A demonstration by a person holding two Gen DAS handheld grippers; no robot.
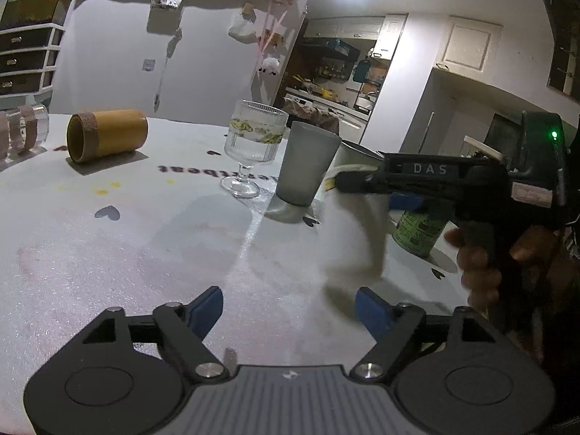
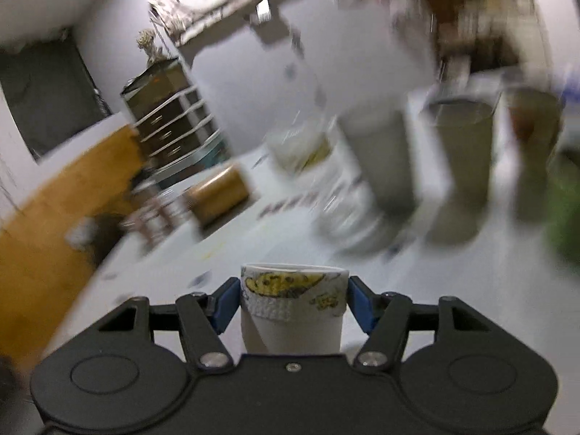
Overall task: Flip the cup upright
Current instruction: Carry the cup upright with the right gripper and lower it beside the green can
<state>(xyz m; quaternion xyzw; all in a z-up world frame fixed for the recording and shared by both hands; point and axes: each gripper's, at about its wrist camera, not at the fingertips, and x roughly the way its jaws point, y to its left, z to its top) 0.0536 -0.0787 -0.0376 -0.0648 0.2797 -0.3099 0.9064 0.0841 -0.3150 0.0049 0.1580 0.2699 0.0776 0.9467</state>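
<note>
Right tongs (image 2: 293, 302) clamped on a white paper cup (image 2: 292, 311) with yellow cartoon print, blue pads touching both its sides, held above the table (image 2: 417, 282); rim faces away from camera, contents not visible. Left tongs (image 1: 289, 311) spread wide, holding nothing, low over the table. Beyond: brown cup (image 1: 107, 134) lying on its side, stemmed glass (image 1: 253, 146) with water and lemon slices, gray tumbler (image 1: 308, 163) upright, green can (image 1: 420, 230) behind the right tool.

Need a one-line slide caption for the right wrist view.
Right tool grips a white paper cup over the table, background motion-blurred.
</note>
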